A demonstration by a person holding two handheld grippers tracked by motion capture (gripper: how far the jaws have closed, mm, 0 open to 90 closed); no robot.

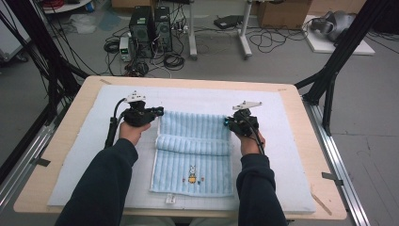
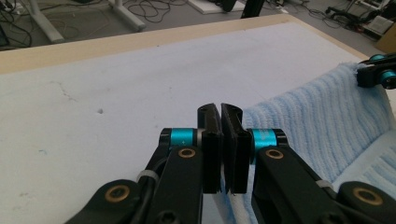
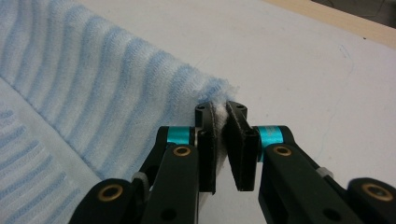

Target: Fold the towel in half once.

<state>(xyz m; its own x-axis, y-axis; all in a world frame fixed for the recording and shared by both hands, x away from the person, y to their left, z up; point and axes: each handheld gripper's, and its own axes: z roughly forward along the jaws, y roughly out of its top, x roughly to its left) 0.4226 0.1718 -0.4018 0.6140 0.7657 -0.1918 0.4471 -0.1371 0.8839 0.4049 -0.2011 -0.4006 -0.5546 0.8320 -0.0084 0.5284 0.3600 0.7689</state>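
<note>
A light blue striped towel (image 1: pixel 194 127) with a small rabbit picture (image 1: pixel 192 174) lies on the white mat (image 1: pixel 282 141). Its far part is raised and bends over a fold across the middle. My left gripper (image 1: pixel 159 111) is shut at the towel's far left corner. In the left gripper view its jaws (image 2: pixel 220 112) stand together, with the towel's (image 2: pixel 322 121) pale edge running down between them. My right gripper (image 1: pixel 227 122) is shut on the far right corner. In the right gripper view that gripper (image 3: pixel 218 108) pinches the corner of the towel (image 3: pixel 116 88). The other gripper (image 2: pixel 376 74) holds the opposite corner.
The mat covers most of a wooden table (image 1: pixel 61 141). A small white tag (image 1: pixel 170 199) lies at the mat's near edge. Beyond the table stand computer towers (image 1: pixel 150 28) amid cables on the floor; black frame posts (image 1: pixel 339 56) rise at both sides.
</note>
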